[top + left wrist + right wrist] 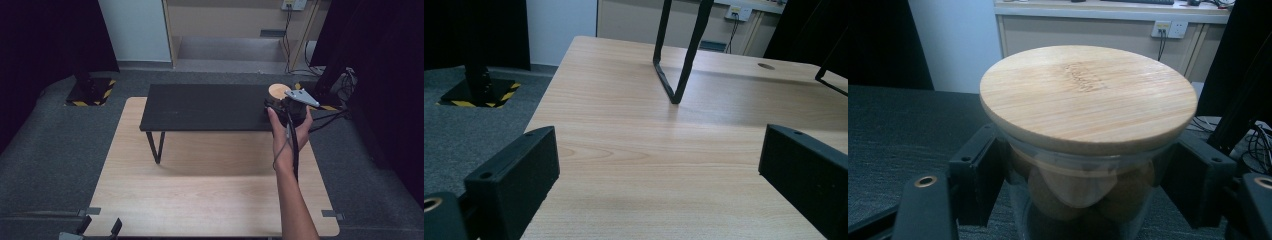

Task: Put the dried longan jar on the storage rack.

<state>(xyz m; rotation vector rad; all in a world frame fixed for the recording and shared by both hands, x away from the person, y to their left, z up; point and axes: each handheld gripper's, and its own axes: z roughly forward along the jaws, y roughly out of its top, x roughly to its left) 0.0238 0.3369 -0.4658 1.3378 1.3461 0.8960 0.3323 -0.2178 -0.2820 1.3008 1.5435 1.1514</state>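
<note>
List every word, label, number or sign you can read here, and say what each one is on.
No text can be read.
Wooden lid of the glass jar: a faint mark pressed into the wood, too blurred to read.
Black stand base on the floor: yellow and black warning stripes, no words.

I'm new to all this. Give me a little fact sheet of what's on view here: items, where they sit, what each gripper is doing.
jar: glass jar, round brown items inside
lid: wooden lid, on the jar
jar location: right end of black shelf
shelf location: on wooden table
right gripper: jaws around jar
left gripper: open, at table's near left edge
</note>
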